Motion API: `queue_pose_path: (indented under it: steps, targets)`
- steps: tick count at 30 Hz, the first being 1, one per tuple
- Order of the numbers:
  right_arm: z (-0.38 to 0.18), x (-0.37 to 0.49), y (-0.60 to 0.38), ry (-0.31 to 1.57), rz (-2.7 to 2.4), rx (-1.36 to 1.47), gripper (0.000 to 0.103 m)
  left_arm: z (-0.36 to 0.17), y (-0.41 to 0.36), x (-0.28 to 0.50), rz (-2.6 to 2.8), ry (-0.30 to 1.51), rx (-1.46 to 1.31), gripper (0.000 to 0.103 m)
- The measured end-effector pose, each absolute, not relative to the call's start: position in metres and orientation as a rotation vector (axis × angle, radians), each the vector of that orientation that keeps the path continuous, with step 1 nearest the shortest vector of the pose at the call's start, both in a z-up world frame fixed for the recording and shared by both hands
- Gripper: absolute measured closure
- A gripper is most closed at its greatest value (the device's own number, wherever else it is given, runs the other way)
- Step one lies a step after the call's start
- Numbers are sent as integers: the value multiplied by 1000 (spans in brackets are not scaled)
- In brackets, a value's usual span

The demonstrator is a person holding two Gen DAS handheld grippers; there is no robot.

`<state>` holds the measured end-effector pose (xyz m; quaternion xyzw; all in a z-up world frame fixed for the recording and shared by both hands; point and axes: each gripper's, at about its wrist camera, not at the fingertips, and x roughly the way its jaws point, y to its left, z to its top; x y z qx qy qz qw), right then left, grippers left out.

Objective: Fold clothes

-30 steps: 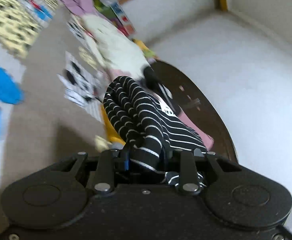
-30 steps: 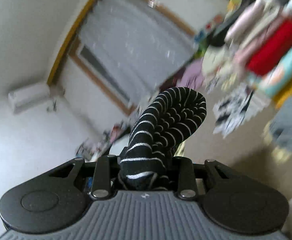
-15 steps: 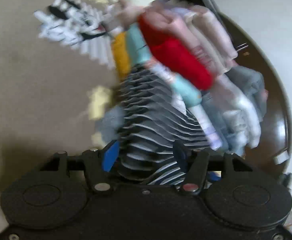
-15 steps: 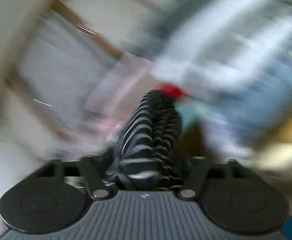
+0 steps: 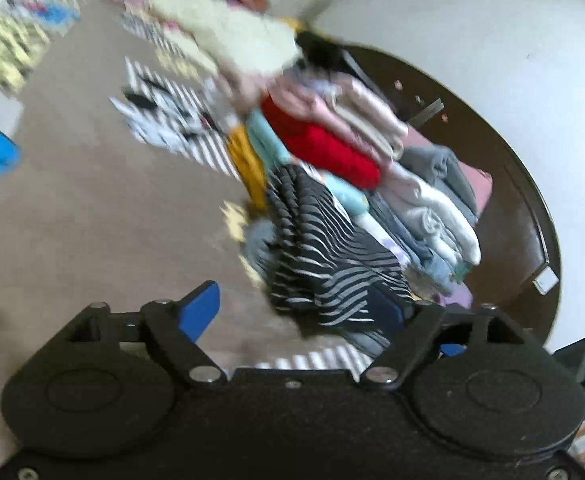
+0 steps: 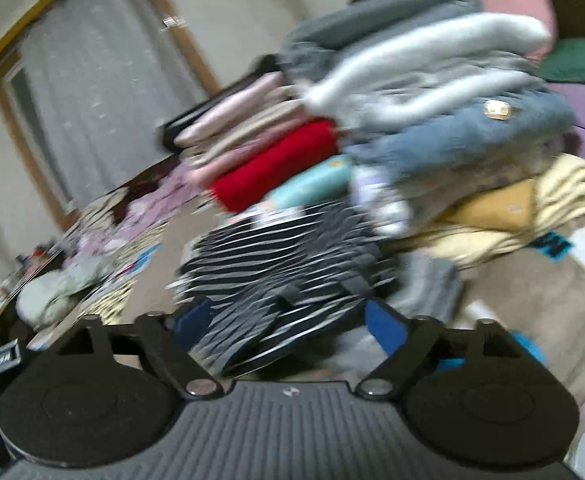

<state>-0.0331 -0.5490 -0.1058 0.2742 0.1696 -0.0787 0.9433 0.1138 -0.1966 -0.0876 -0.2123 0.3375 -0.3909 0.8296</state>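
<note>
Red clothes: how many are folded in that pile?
1. A red garment sits in the folded stack, under pink pieces and above a turquoise one. More could be hidden deeper in the pile.

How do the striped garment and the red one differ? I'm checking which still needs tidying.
The black-and-white striped garment lies low on the brown carpet at the foot of the pile, rumpled and spread out between the open fingers of both grippers; the red garment sits folded into a compact roll, stacked among other folded clothes. The striped one is patterned, the red one plain. Both are soft clothing beside the same stack.
</note>
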Motion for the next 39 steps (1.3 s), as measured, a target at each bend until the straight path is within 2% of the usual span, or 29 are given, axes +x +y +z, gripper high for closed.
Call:
queue_pose_path:
  steps: [2, 5, 6, 14, 22, 39]
  targets:
    - [-94, -35, -525, 351, -111, 552, 0, -77, -168, 101, -773, 688, -434, 12]
    - [-76, -32, -486, 373, -13, 562, 0, -59, -132, 79, -690, 640, -368, 8]
    - [-69, -31, -473, 388, 15, 565, 0, -52, -120, 70, -668, 615, -347, 0]
    - [-23, -16, -370, 457, 181, 447, 0, -11, -63, 18, -345, 520, -121, 0]
    - [-8, -10, -293, 566, 138, 272, 0, 0, -50, -19, -199, 510, 11, 0]
    - [-14, -42, -255, 635, 74, 182, 0, 4, -50, -45, -121, 556, 43, 0]
